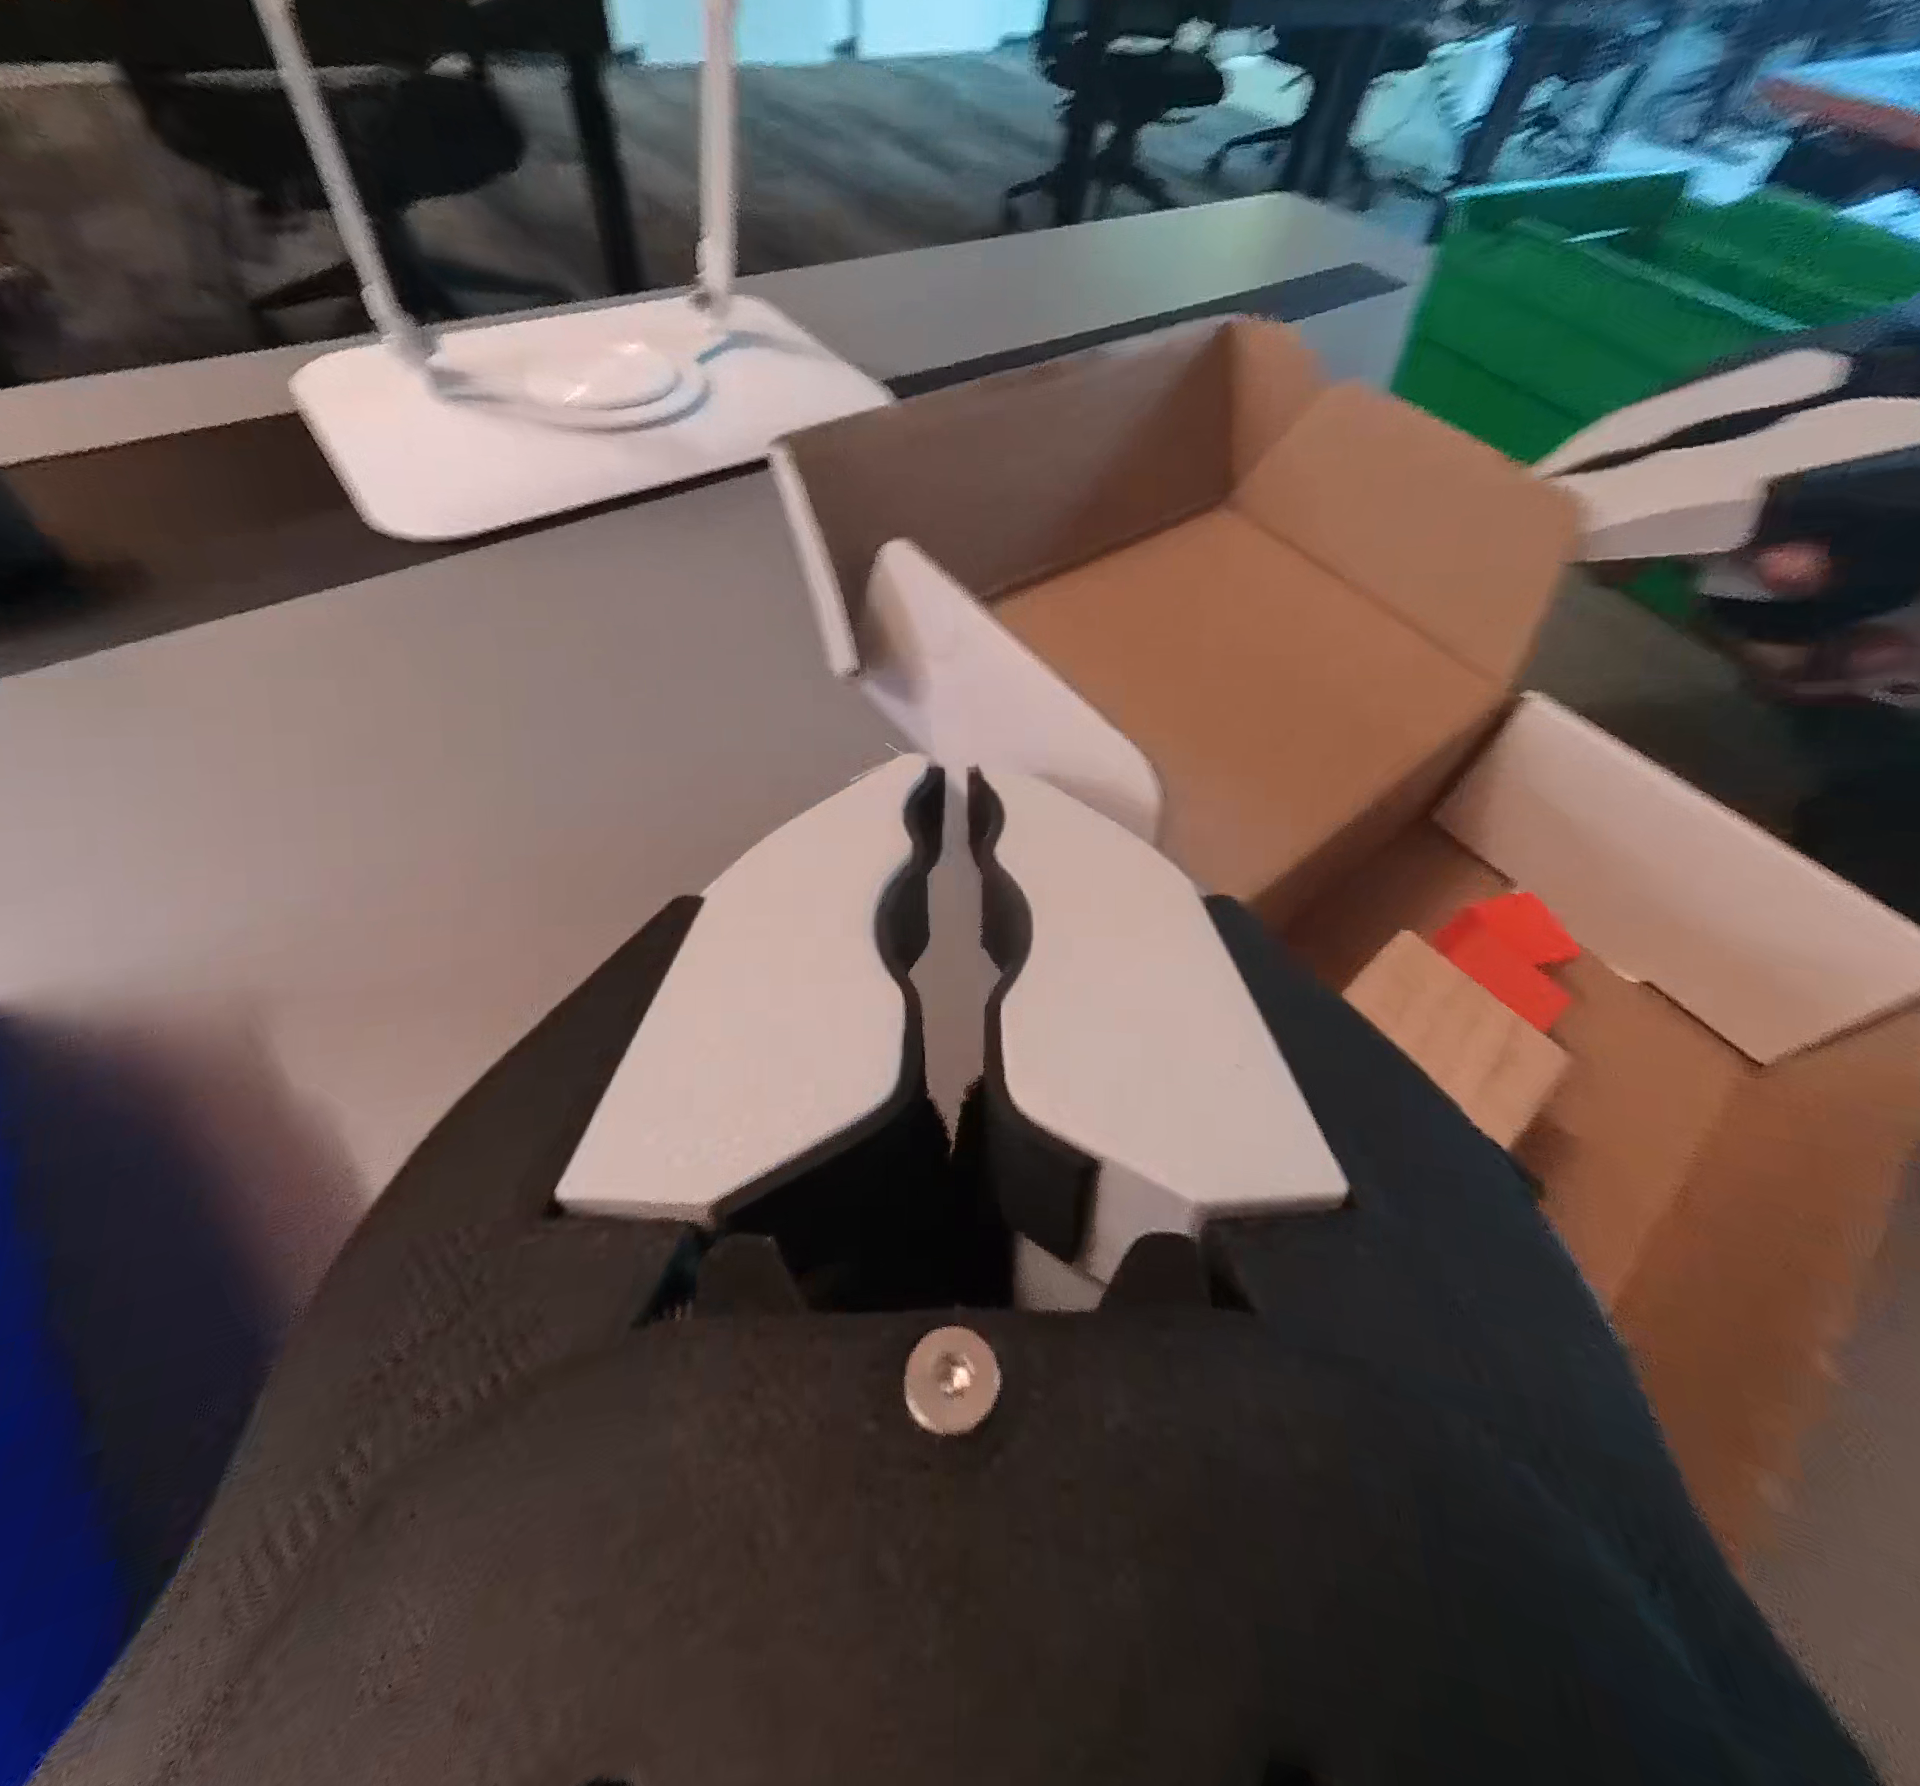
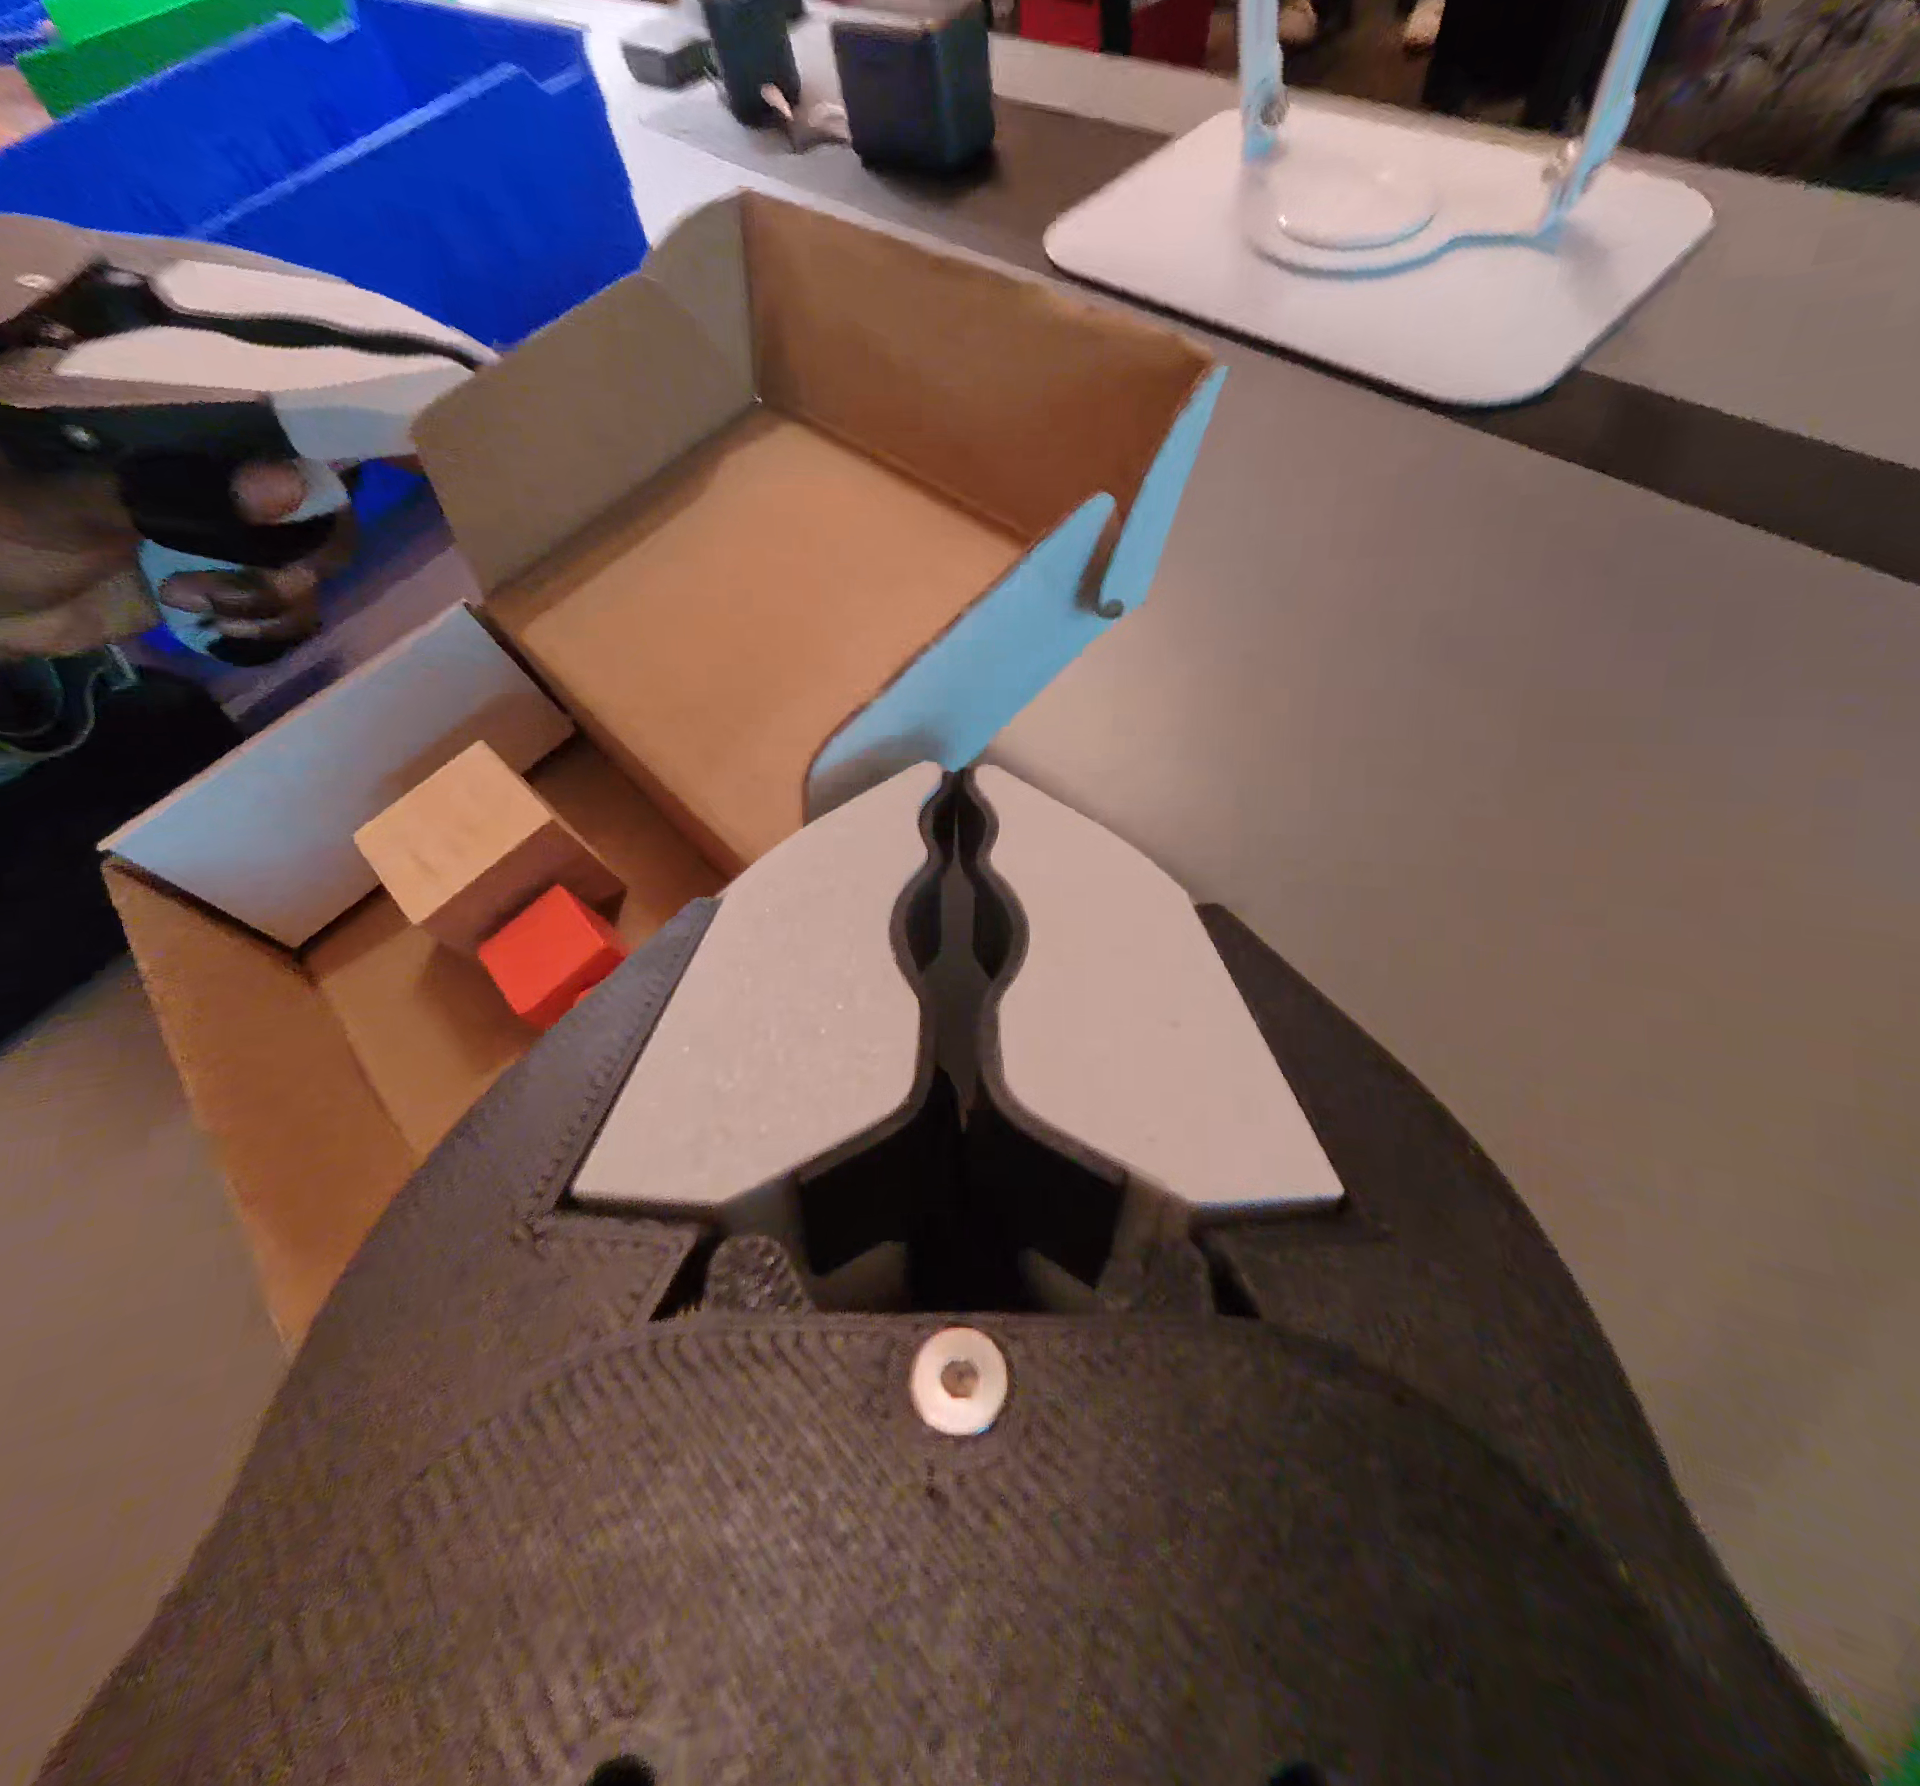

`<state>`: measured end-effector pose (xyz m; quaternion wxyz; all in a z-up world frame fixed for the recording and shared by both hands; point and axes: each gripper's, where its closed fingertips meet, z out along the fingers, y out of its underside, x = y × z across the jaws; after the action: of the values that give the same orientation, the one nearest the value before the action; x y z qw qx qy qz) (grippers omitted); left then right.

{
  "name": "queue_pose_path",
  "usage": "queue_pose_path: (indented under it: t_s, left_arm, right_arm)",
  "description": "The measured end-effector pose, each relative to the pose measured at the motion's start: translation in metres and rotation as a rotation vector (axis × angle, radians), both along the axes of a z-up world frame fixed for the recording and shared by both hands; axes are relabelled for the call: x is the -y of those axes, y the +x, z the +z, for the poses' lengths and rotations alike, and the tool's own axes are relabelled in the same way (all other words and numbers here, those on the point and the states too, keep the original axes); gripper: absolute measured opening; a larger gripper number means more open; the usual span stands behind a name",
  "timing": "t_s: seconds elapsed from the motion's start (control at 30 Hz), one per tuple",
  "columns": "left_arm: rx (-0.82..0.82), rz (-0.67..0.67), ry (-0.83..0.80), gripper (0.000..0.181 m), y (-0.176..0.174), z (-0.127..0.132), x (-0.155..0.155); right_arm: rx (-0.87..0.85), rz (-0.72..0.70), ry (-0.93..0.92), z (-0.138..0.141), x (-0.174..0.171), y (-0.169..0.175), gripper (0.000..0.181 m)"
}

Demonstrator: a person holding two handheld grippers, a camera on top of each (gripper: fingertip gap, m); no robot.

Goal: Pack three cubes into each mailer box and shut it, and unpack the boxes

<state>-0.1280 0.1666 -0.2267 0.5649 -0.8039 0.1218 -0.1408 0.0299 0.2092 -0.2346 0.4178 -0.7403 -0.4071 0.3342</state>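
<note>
Left gripper (image 1: 956, 780) and right gripper (image 2: 958, 780) pinching mailer box (image 2: 748, 583) flaps; no legible writing.

Mailer box (image 2: 748, 573) is matt corrugated cardboard, brown inside, white outside; cubes inside: one bare pale wood (image 2: 468, 843), one painted matt red (image 2: 545, 947). Gripper bodies (image 1: 935, 1528) rough layered black plastic, finger pads (image 1: 790, 988) smooth matt grey, shiny metal screw (image 1: 951, 1391). Table (image 2: 1507, 853) smooth matt grey.

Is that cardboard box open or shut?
Open: the mailer box has its lid raised, with a wooden cube and a red cube showing inside.
</note>
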Motion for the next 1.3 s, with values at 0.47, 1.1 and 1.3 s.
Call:
queue_pose_path:
  t_s: [0.47,1.1,1.3]
  left_arm:
    - [-0.223,-0.249,0.255,0.000,0.037,0.021,0.049]
    - [-0.526,-0.183,0.593,0.049,0.029,0.051,0.098]
    - [-0.605,-0.257,0.642,0.048,0.043,0.075,0.093]
  right_arm:
    - [0.088,0.191,0.316,0.019,0.044,0.004,0.000]
    - [0.203,0.261,0.784,0.031,0.085,0.039,0.030]
    - [0.188,0.306,1.038,0.075,0.098,0.029,0.032]
